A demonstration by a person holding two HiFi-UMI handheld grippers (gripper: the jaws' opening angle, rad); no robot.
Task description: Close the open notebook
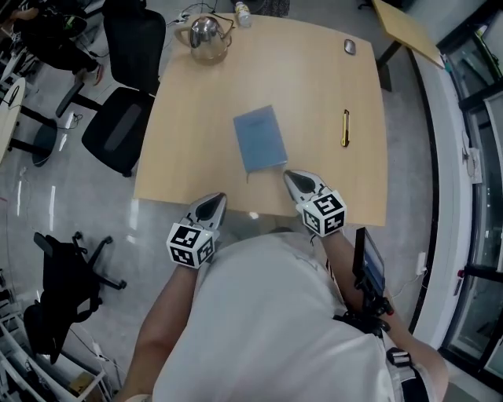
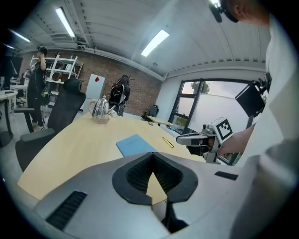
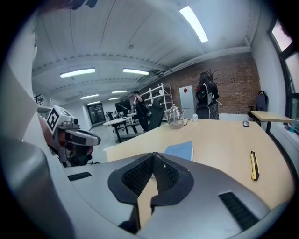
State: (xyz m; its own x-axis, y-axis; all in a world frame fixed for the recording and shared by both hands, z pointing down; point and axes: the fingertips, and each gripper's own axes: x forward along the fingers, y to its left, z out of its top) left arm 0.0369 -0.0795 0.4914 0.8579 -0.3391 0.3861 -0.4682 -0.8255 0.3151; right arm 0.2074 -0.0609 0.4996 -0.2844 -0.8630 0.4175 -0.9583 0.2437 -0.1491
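— Looking down from the head view, what shows that the gripper views miss?

— The whole table (image 1: 196,118) at once. The notebook (image 1: 261,140) lies shut near the middle, blue cover up. A yellow tool (image 1: 345,128) lies to its right, well apart. A mouse (image 1: 350,47) sits near the far right corner. Two chairs (image 1: 126,118) stand off the table's left side.

— And from the grippers' own cameras?

— The left gripper view catches the right gripper (image 1: 292,177) held above the table's near edge, apart from the notebook. It also shows a person (image 2: 36,88) standing by white shelves (image 2: 58,70) far off. The right gripper view shows the left gripper (image 1: 214,202) off the table's near left side, and a brick wall (image 3: 233,84) behind.

— Any containers?

— A metal kettle (image 1: 206,35) stands at the far edge, with a bottle (image 1: 242,13) near it. What either holds cannot be told.

— The claws, then?

— Both are closed to nothing. In each gripper view the ribbed pads meet at the tips, and only bare table shows through the wedge behind them. Neither holds or touches anything. The right one's tips point at the notebook's near right corner, close to it. The left one sits at the table's near edge, further from the notebook.
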